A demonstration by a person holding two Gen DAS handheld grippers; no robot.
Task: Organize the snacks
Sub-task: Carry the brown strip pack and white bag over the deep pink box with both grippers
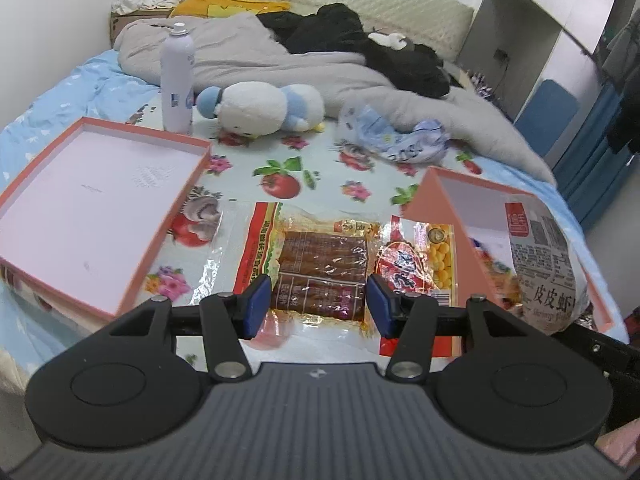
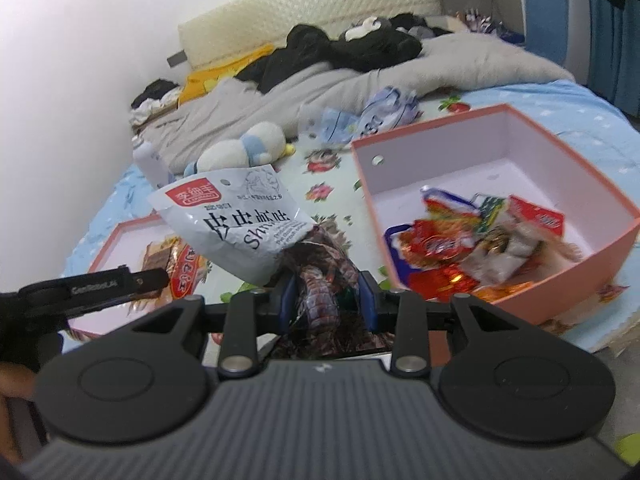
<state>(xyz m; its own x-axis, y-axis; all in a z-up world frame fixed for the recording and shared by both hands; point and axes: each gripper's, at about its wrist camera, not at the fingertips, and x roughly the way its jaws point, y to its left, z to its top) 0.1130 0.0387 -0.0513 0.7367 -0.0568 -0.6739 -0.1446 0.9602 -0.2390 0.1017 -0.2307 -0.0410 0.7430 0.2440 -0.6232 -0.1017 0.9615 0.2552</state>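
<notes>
Several wrapped snacks already lie heaped in the pink box (image 2: pixel 496 148) at the right of the right wrist view. Two packets, a brown one (image 1: pixel 320 268) and a red-and-yellow one (image 1: pixel 416 260), remain on the bed's flowered sheet (image 1: pixel 320 168). The right claw (image 2: pixel 327 300) pinches the grey shrimp bag (image 2: pixel 236 224) aloft, angled downward. The left claw (image 1: pixel 318 304) hangs parted above the brown packet, holding nothing.
</notes>
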